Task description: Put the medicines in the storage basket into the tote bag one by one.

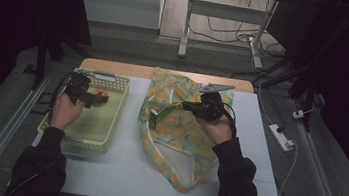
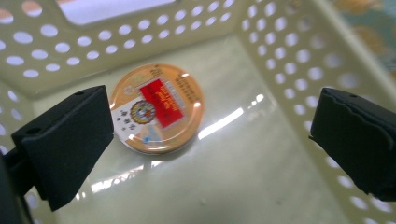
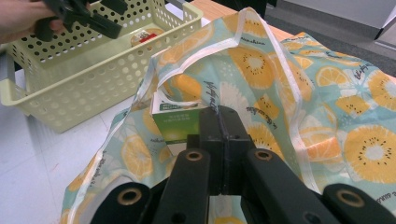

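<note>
A round orange tin [image 2: 156,108] with a red label lies flat on the floor of a pale yellow perforated basket [image 1: 76,142]. My left gripper [image 1: 95,99] hangs inside the basket, open, with the tin [image 1: 102,95] near its left jaw and untouched. A fabric bag [image 1: 177,138] printed with orange slices lies at the table's middle. My right gripper [image 1: 189,106] is shut on the bag's rim and holds its mouth raised. A green and white carton [image 3: 177,123] stands inside that mouth, just beyond my right gripper [image 3: 219,114].
The basket [image 3: 84,79] stands on the left of the white table [image 1: 118,171], close beside the bag [image 3: 355,93]. A wooden strip runs along the table's far edge. A power strip [image 1: 281,137] and cables lie on the floor to the right.
</note>
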Available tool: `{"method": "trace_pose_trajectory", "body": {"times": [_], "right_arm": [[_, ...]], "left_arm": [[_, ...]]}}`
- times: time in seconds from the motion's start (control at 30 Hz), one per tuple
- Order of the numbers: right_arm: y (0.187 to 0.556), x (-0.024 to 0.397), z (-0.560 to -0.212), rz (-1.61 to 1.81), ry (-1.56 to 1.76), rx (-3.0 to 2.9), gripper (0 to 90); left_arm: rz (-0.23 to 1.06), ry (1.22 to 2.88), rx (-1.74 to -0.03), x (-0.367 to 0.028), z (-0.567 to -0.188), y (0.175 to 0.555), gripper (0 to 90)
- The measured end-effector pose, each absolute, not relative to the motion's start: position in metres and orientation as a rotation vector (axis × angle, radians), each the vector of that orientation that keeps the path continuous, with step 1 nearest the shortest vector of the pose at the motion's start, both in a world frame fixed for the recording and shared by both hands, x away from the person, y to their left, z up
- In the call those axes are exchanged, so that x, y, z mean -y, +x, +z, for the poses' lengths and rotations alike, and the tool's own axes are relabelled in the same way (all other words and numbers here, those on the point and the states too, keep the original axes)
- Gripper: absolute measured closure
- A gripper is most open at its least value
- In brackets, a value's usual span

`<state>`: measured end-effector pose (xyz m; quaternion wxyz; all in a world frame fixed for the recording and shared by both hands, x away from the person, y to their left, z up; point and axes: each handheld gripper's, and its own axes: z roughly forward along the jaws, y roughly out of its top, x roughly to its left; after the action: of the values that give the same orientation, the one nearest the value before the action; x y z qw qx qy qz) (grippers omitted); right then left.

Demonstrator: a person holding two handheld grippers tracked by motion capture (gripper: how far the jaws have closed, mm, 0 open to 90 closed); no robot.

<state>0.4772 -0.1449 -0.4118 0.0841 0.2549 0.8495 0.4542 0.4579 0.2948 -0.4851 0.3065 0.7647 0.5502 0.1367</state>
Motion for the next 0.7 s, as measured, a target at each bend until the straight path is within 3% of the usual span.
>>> {"method": "trace_pose_trajectory", "body": {"times": [0.7], "right_arm": [[0.477, 0.146, -0.410, 1.357, 0.756, -2.535, 90.0]], "left_arm": [[0.319, 2.106, -1.602, -0.295, -0.509, 0.496, 0.0]]}}
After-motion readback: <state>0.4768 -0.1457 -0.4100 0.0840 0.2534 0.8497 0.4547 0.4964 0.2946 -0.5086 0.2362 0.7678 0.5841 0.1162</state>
